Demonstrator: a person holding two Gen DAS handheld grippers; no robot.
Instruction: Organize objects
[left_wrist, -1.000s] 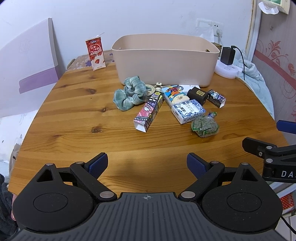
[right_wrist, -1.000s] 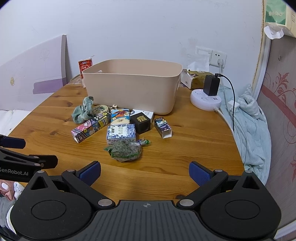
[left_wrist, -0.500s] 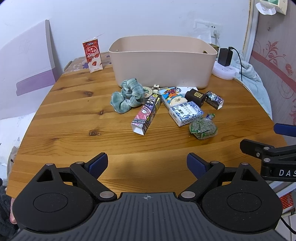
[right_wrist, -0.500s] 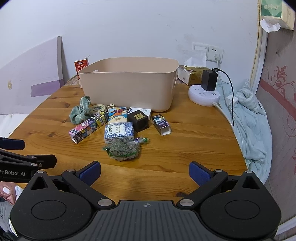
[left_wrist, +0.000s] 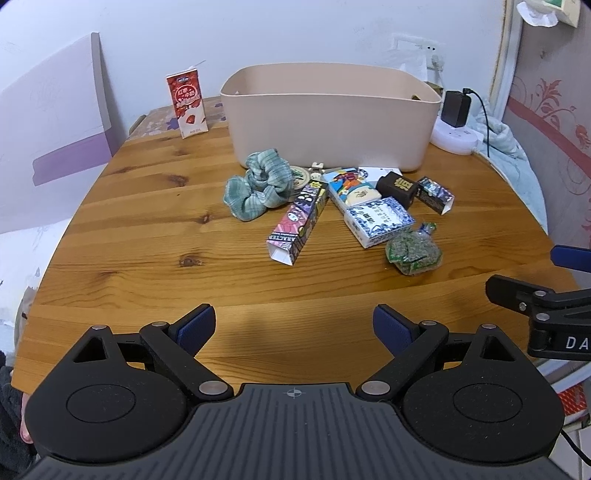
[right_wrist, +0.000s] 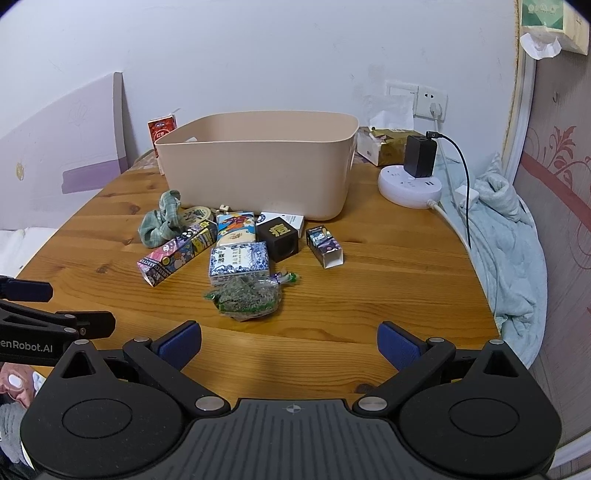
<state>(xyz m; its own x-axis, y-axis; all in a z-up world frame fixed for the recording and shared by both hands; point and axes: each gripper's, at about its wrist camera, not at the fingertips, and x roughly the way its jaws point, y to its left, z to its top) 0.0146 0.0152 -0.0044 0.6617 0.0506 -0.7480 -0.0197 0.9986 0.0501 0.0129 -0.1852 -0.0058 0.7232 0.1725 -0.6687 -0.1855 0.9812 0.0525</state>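
A beige plastic bin (left_wrist: 332, 114) (right_wrist: 258, 173) stands at the back of the round wooden table (left_wrist: 147, 258). In front of it lie a green scrunchie (left_wrist: 258, 188), a long colourful carton (left_wrist: 299, 225), a blue-and-white box (left_wrist: 378, 221) (right_wrist: 238, 260), a black cube box (right_wrist: 277, 238), a small dark box (right_wrist: 325, 245) and a green snack bag (left_wrist: 413, 253) (right_wrist: 245, 297). My left gripper (left_wrist: 293, 326) is open and empty over the near table edge. My right gripper (right_wrist: 290, 341) is open and empty, just short of the snack bag.
A red milk carton (left_wrist: 186, 105) stands at the back left. A white power strip with a black charger (right_wrist: 412, 177) sits at the back right, beside a tissue box (right_wrist: 384, 149). A light blue cloth (right_wrist: 509, 236) hangs off the right edge. A white board (left_wrist: 51, 122) leans on the left.
Both grippers have drawn back a little and risen, so the table objects look slightly farther away. Nothing on the table has moved; both grippers stay open.
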